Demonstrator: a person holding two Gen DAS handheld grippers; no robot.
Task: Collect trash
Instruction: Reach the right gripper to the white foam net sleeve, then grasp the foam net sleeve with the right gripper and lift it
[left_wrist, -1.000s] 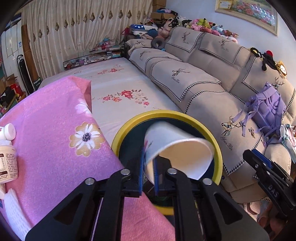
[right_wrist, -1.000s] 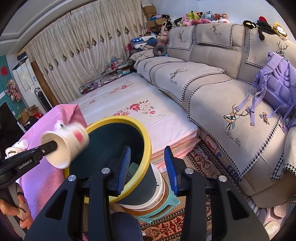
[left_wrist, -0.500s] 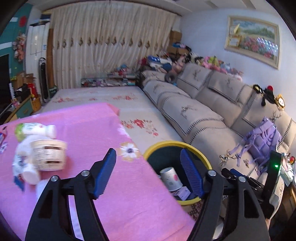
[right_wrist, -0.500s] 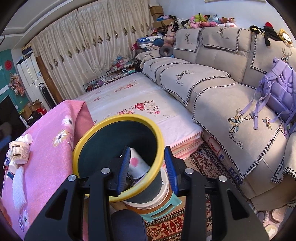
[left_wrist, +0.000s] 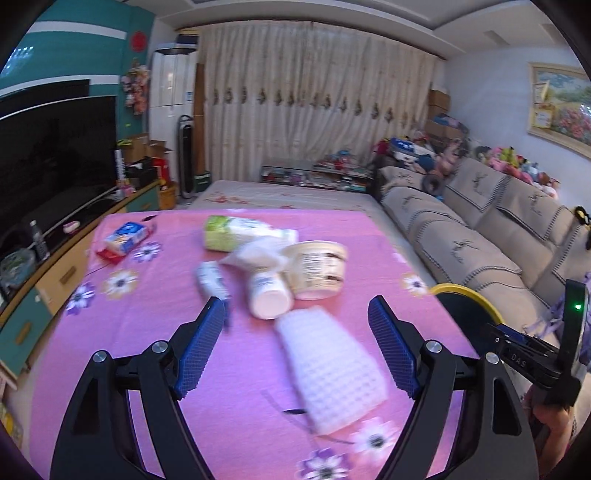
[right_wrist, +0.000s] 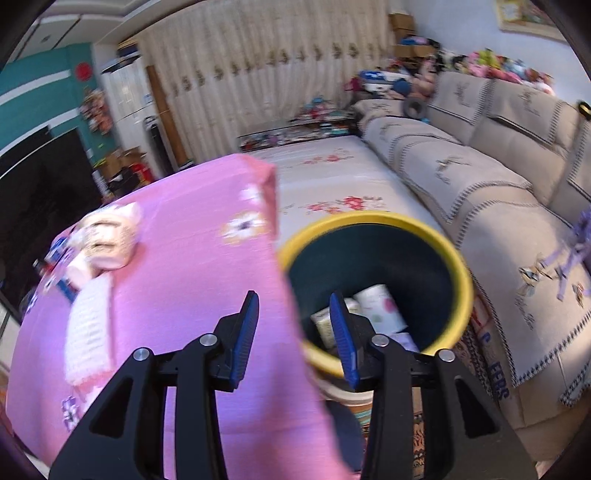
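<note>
left hand-held gripper (left_wrist: 295, 350): tilted down over pink floral desk (left_wrist: 129, 369), jaws just widened, released | right hand-held gripper (right_wrist: 293, 332): angled down, parted, empty, at yellow-rimmed bin (right_wrist: 461, 273) | waffle-textured white cloth (left_wrist: 328, 369), round paper tub (left_wrist: 319, 269)

On my right gripper's (left_wrist: 532, 363) black body I read "DAS". The sofa cover's (right_wrist: 495, 380) hanging edge shows blue letters, perhaps "EERS", partly hidden. Labels on the tub (left_wrist: 317, 267) and bottles are too blurred to read.

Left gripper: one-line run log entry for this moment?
left gripper: open, jaws just opened, empty | paper cup: in bin | right gripper: open, empty | trash left: tub, bottle
</note>
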